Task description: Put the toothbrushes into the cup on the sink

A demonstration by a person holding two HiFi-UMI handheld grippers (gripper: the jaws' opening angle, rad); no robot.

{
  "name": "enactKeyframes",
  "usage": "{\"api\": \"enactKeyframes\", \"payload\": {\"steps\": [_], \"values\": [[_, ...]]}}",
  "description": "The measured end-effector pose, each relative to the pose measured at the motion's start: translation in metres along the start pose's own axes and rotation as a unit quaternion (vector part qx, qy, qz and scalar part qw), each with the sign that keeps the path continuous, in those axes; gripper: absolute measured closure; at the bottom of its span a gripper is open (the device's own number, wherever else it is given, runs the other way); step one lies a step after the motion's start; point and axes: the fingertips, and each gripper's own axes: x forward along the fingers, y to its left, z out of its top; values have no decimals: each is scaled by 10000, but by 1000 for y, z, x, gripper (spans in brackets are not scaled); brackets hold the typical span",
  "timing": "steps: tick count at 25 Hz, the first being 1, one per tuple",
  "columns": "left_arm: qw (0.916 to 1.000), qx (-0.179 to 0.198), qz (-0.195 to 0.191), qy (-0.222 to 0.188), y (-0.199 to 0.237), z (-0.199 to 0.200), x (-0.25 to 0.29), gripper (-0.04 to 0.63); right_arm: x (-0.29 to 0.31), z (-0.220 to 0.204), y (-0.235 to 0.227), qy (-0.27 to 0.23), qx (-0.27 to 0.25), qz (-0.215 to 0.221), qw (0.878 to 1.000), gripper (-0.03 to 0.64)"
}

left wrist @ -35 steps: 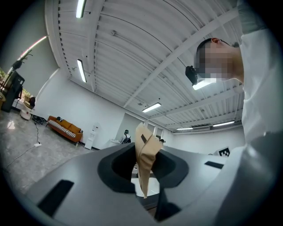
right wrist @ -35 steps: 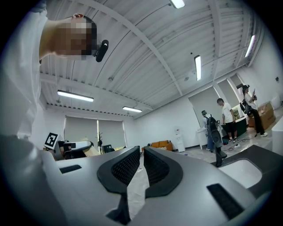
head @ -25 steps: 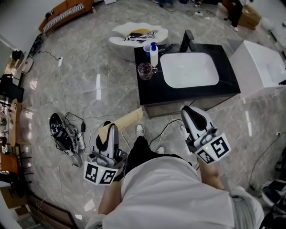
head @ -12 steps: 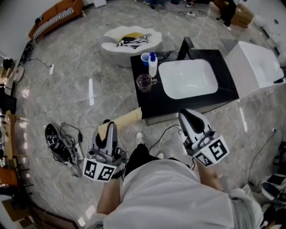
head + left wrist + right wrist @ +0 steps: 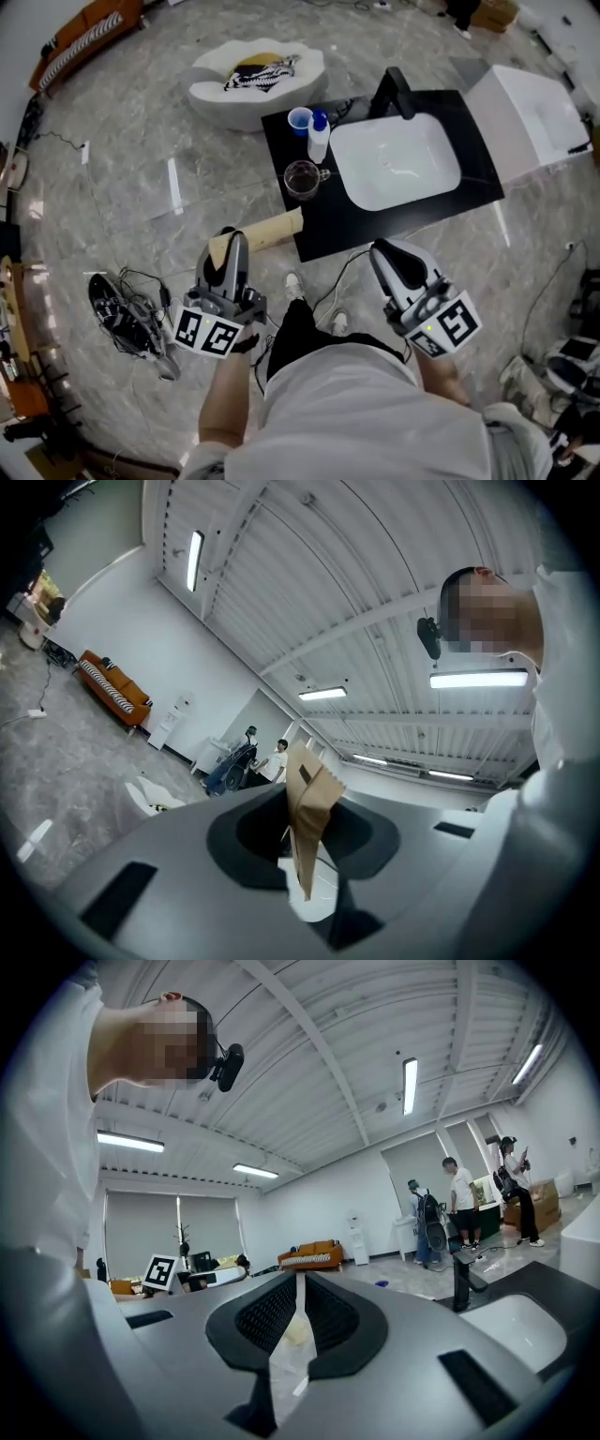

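Sink counter (image 5: 323, 225) nearer, left gripper (image 5: 230, 247) clamping paper packet (image 5: 267, 231), contents hidden

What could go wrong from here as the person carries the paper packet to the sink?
1. The left gripper holds the long paper packet by one end, so the packet may tilt or slip out.
2. The glass cup stands near the counter's edge, close to a bottle. A push from the packet could tip either one.
3. A cable lies on the floor by the person's feet, so tripping seems possible.
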Motion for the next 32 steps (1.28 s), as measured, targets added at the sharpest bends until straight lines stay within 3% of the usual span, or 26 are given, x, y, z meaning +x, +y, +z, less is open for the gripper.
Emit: {"api": "enactKeyframes", "payload": {"steps": [7, 17, 32], "values": [[9991, -297, -146, 278, 39, -24, 41, 522, 20, -3, -4, 125, 65, -207, 9997, 565], [9978, -372, -291, 468, 79, -37, 88, 522, 47, -5, -6, 298, 109, -402, 9987, 565], [9896, -871, -374, 1086, 127, -106, 136, 522, 67, -36, -29, 759, 444, -888, 9922, 565]]}}
